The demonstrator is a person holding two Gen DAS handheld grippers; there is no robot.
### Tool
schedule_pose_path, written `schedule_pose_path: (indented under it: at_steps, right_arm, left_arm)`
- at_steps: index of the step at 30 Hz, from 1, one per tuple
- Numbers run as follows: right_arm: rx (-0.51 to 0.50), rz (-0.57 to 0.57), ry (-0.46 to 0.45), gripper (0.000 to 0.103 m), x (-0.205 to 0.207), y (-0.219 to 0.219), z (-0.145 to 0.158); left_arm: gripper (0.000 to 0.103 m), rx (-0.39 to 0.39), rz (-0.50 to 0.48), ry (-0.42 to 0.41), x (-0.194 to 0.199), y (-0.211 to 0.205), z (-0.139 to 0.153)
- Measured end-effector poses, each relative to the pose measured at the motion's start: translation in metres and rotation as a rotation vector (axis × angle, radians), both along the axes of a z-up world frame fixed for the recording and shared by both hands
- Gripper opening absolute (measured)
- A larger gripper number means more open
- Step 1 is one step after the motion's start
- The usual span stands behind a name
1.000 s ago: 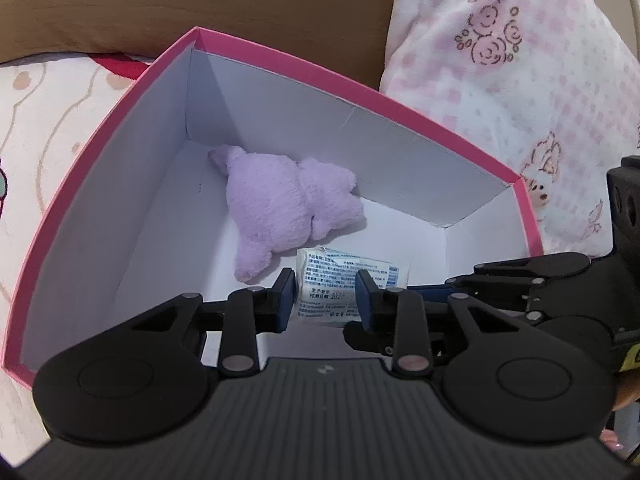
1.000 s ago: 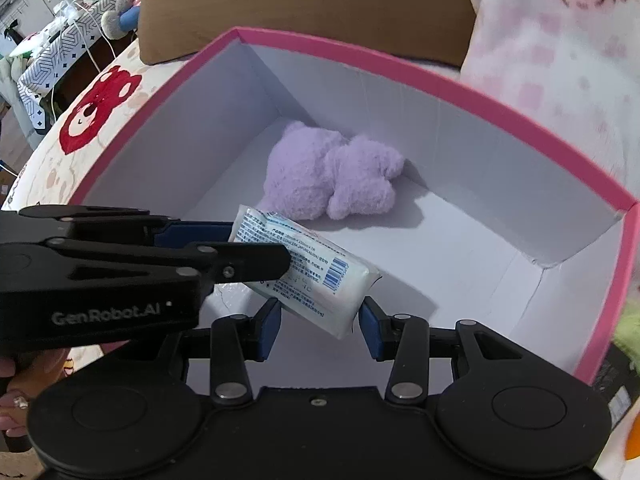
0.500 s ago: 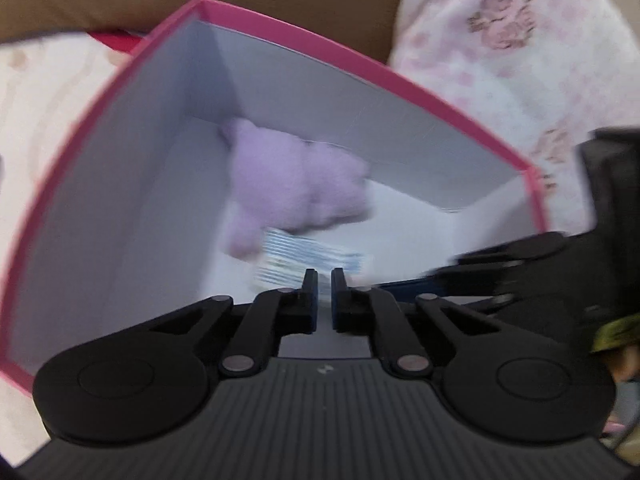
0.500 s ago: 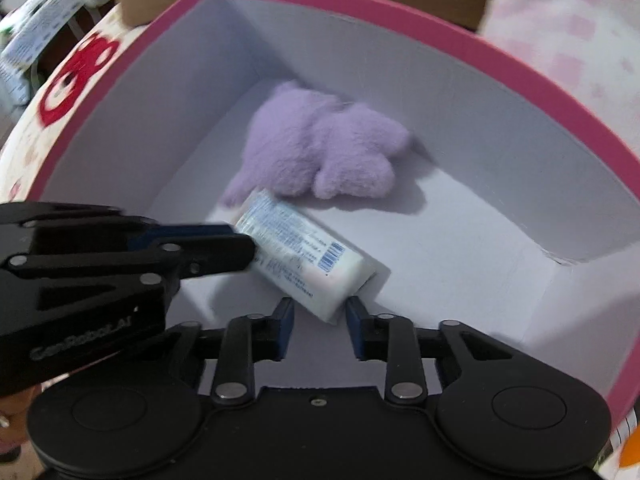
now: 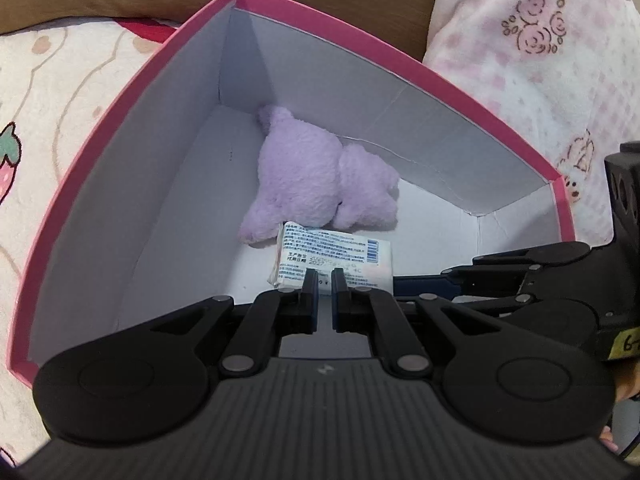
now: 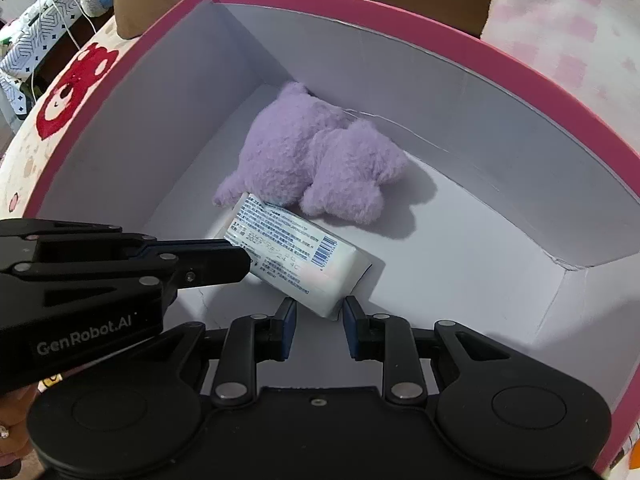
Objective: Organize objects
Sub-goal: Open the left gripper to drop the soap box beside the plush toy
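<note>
Tissue pack (image 6: 296,256) lies on the pink box (image 5: 120,120) floor, mid-box, touching the purple plush (image 6: 316,160). Left gripper (image 5: 323,280) pressed together, apparently empty; right gripper (image 6: 318,308) looks pinched on the pack's near corner, contact unclear. Placement step; next calls for releasing and lifting both clear of the rim.

Both wrist views look steeply down, close, into the box (image 5: 440,80).

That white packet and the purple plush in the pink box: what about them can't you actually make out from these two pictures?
- White packet, both wrist views: its print is too small to read; the underside lies against the box floor.
- Purple plush toy, both views: it lies face down, so no face shows; the packet covers its near edge.
- Pink box, both views: the grippers' bodies hide its near wall.
- Right gripper, right wrist view: whether its pads touch the packet's corner.
</note>
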State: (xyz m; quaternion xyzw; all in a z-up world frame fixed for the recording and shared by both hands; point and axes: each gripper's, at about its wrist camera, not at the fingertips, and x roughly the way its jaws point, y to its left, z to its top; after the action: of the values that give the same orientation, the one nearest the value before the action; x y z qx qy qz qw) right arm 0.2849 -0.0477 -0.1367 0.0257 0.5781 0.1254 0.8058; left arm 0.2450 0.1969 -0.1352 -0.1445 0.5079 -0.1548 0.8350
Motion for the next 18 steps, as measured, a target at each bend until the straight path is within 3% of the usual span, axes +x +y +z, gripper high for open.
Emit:
schedule_pose_path:
  at_steps: [7, 18]
  right_arm:
    - [0.007, 0.049, -0.065, 0.032, -0.009, -0.006, 0.015]
    - [0.013, 0.106, -0.189, 0.041, -0.057, -0.018, 0.065]
  left_arm:
    - [0.006, 0.002, 0.000, -0.005, -0.007, -0.007, 0.008]
    - [0.007, 0.031, -0.012, -0.041, -0.032, -0.016, 0.043]
